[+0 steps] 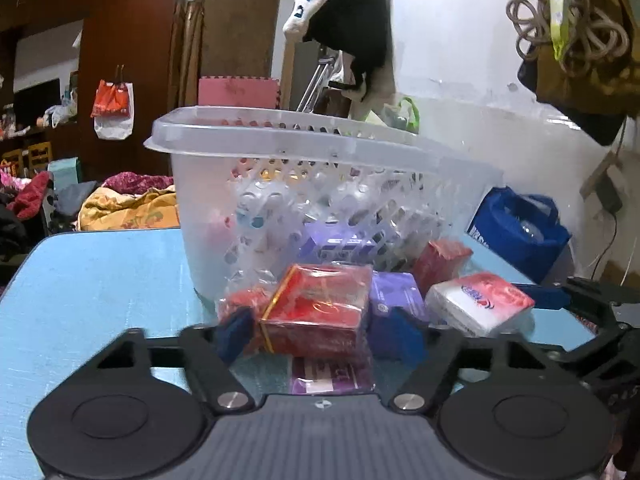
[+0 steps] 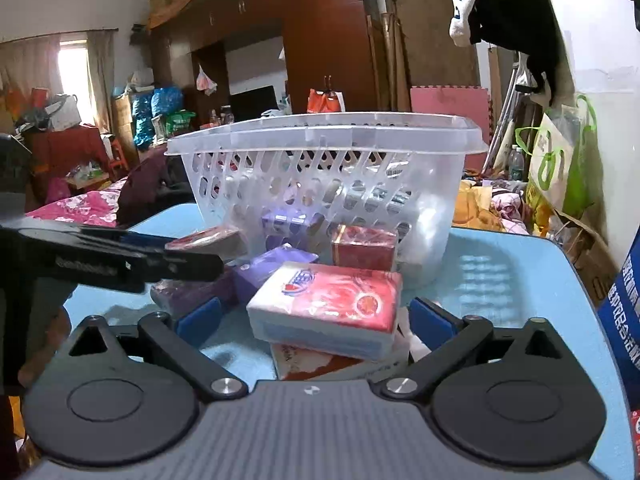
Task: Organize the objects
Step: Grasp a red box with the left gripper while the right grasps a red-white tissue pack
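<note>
A clear plastic basket stands on the blue table; it also shows in the right wrist view. Tissue packs lie in front of it. My left gripper is open, its blue pads on either side of a red pack that lies on a purple pack. My right gripper is open around a red and white tissue pack, which also shows in the left wrist view. The pack rests on another pack. Whether the pads touch the packs is unclear.
More packs lie by the basket: purple and red. Packs show inside the basket. The left gripper's arm reaches in at the left of the right wrist view. A blue bag stands beyond the table's right edge.
</note>
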The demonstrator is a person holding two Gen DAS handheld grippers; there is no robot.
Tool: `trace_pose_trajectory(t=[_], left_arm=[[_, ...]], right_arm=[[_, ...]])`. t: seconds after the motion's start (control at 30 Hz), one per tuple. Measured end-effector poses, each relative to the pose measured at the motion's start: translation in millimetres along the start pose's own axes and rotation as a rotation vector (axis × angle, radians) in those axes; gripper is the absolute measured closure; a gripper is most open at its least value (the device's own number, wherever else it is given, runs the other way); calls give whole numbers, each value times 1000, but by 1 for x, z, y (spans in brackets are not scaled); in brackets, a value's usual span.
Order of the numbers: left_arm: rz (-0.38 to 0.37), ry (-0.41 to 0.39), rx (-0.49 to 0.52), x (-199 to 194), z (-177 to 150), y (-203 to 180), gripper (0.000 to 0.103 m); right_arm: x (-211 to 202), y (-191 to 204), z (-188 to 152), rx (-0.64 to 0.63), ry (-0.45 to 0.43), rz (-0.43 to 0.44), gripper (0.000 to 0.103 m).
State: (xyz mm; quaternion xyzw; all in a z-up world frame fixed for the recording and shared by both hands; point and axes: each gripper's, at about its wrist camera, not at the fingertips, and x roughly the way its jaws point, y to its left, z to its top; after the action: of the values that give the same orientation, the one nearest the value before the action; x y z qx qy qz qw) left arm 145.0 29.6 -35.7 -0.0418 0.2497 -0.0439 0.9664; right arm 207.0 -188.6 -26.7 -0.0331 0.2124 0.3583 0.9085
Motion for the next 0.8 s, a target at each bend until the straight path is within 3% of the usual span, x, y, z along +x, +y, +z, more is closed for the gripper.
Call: trace_pose_trajectory(t=[0.03,0.07,0.47,0.57,0.8], left_arm=[[10,-5,8,-1,-1,-2,46],[13,-8,7,-2,-2,-3,47],[-54,-43,-20,-11,-5,3,47],[-60,-85,-3,-19,-6,1,47],[-71,-158,39,-33,-9,-5,47]], right_arm=[[-1,0,-1,3,-2,-11,20],[-3,0,-1,7,-7,-20,21],[-14,-2,-4,39,-72,6,25],[-25,-12,-8,91,-139,58,24],[-25,-16,-8,125,-158,87,24]])
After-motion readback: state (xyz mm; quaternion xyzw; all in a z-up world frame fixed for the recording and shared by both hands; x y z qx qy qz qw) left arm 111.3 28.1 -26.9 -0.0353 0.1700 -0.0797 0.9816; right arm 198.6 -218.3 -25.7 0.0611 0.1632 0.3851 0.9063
